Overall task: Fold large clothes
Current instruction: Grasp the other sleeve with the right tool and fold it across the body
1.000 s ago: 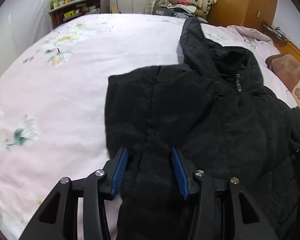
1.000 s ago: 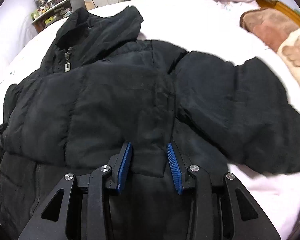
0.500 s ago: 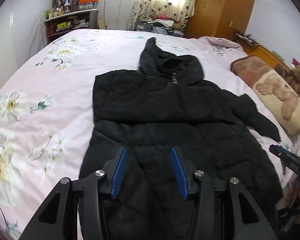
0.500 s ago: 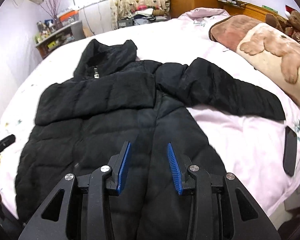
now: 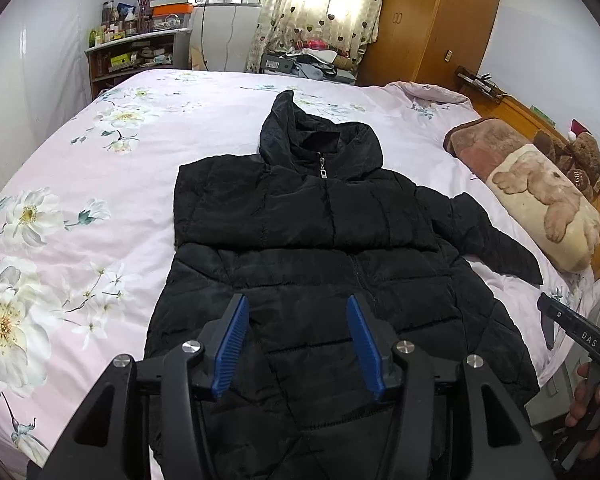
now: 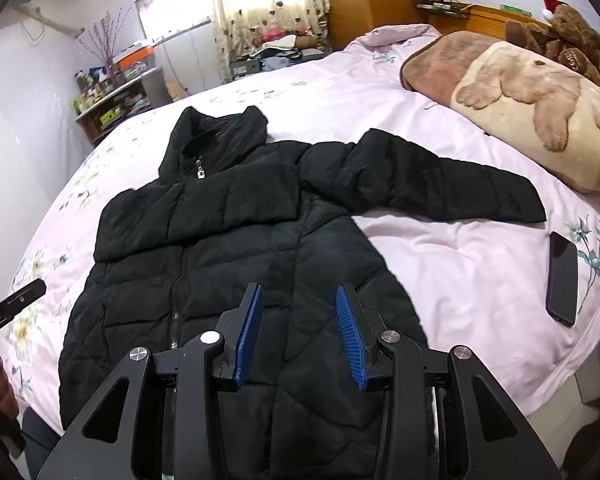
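Black puffer jacket (image 5: 312, 232) lies face up on the pink floral bedsheet (image 5: 80, 208), zipped to the collar, hood (image 5: 316, 136) pointing toward the far end of the bed. One sleeve is folded across the chest, forming a thick band that ends at the jacket's left edge in the left wrist view. The other sleeve (image 6: 440, 180) stretches out flat over the sheet toward the pillow with the bear print (image 6: 540, 116), its cuff close to that pillow but not touching it. The hem hangs at the near edge of the bed, beneath both tools.

The left gripper (image 5: 298, 340) hovers over the lower front of the jacket with its blue pads (image 5: 230, 346) spread apart and nothing between them. The right gripper (image 6: 298, 332) is likewise released, jaws wide, above the hem area just right of the zipper.

A dark phone (image 6: 562, 278) rests on the sheet near the bed's right edge, well apart from the jacket body and below the outstretched cuff. A brown teddy bear (image 6: 568, 32) sits behind the pillow by the wooden headboard. On the jacket's left side a broad stretch of sheet lies open; on the right, bare sheet runs between the hem, the sleeve and the phone. At the far wall, a shelf unit (image 5: 136, 56) is crowded with bottles and boxes, an orange-lidded bin on top.
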### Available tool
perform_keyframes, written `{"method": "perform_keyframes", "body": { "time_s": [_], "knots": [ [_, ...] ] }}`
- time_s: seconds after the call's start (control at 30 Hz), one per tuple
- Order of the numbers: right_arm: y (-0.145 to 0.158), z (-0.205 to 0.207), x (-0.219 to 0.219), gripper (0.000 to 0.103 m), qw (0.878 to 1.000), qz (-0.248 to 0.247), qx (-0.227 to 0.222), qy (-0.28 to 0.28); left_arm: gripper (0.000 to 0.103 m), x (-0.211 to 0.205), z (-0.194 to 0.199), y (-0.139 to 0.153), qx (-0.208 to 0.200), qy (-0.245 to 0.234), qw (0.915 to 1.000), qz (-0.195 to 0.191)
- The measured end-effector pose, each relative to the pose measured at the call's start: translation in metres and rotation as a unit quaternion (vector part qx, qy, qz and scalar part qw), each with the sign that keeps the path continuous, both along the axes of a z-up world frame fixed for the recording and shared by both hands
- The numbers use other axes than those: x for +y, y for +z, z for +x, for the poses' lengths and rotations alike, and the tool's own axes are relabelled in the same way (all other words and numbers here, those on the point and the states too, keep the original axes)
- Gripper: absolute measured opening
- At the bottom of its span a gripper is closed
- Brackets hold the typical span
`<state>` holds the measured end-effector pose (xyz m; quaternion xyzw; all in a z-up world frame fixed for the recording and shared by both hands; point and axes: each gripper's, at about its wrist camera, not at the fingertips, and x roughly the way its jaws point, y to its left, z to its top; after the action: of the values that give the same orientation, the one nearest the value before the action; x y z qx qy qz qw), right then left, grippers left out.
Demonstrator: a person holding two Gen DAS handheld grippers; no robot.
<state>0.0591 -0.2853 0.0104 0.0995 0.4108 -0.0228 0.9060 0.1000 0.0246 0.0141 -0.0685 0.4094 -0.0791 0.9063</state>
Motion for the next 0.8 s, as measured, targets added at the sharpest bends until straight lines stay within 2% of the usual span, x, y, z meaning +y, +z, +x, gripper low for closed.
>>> {"method": "perform_keyframes", "body": {
  "time_s": [0.23, 0.3, 0.43, 0.63, 0.8],
  "knots": [
    [-0.018, 0.022, -0.043, 0.040, 0.999, 0.026, 0.007, -0.042, 0.053, -0.011, 0.031, -0.012, 0.006, -0.005, 0.9999, 0.013],
    [-0.028, 0.034, -0.060, 0.051, 0.997, 0.038, 0.016, -0.059, 0.053, -0.013, 0.045, -0.017, 0.002, -0.005, 0.9998, 0.019],
    [-0.047, 0.058, -0.098, 0.053, 0.994, 0.058, 0.025, -0.094, 0.053, -0.012, 0.075, -0.030, 0.004, 0.001, 0.9995, 0.031],
    [-0.084, 0.091, -0.166, 0.053, 0.981, 0.087, 0.047, -0.164, 0.053, -0.003, 0.124, -0.056, 0.013, 0.016, 0.9987, 0.046],
    [-0.116, 0.109, -0.216, 0.053, 0.965, 0.123, 0.061, -0.222, 0.053, 0.007, 0.153, -0.080, 0.026, 0.031, 0.9980, 0.049]
  ]
}}
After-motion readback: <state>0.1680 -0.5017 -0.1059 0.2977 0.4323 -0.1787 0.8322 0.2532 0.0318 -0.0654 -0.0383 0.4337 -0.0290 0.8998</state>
